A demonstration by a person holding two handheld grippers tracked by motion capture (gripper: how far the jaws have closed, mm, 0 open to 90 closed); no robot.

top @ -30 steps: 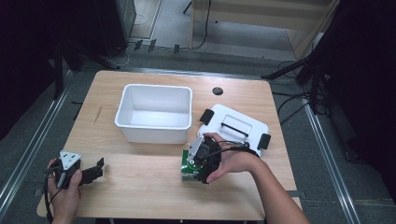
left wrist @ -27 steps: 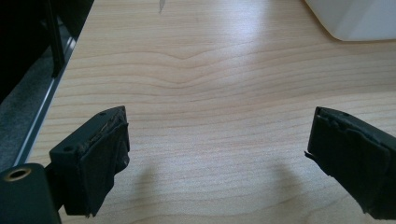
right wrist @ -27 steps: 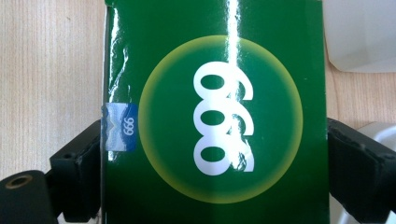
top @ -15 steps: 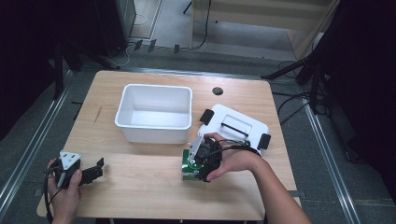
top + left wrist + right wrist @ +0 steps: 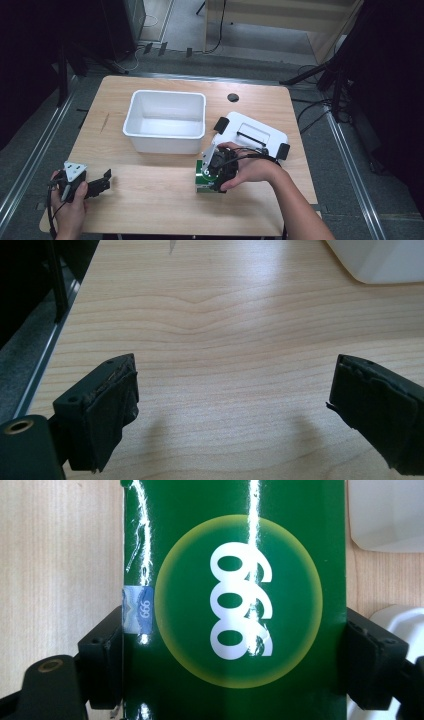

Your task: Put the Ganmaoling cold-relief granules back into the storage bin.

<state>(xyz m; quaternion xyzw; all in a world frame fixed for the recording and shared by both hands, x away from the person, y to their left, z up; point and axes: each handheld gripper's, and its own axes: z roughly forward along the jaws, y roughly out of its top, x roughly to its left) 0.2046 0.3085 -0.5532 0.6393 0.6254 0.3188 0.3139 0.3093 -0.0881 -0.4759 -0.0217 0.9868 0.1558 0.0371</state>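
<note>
Right gripper [image 5: 212, 176]: tipped steeply down at the near right of the table, the person's right hand [image 5: 250, 167] wrapped over its body, forearm coming in from the bottom edge. Jaws pinch a green box [image 5: 235, 600] from both sides; in the right gripper view each black jaw presses flat against a side wall. Box face carries a yellow-ringed circle with white "999" and a small blue sticker on its left edge. The box sits on the wood just in front of the white bin [image 5: 166, 121].

Left gripper [image 5: 97, 184]: low over the near left corner, held in the left hand [image 5: 67, 200], grey three-cornered plate on top, jaws pointing right across the table. Jaws spread wide, bare wood between them in the left gripper view.

Hard to see: from the high view the right hand and gripper cover most of the box; whether the box rests on the table or is slightly lifted, cannot tell. A white lid [image 5: 252, 132] with black clips lies flat just right of the bin, its near edge hidden by the hand.

Table [image 5: 150, 200]: light wood. Small dark round hole [image 5: 232, 97] near the far edge. Grey floor, cables and dark stands around.
</note>
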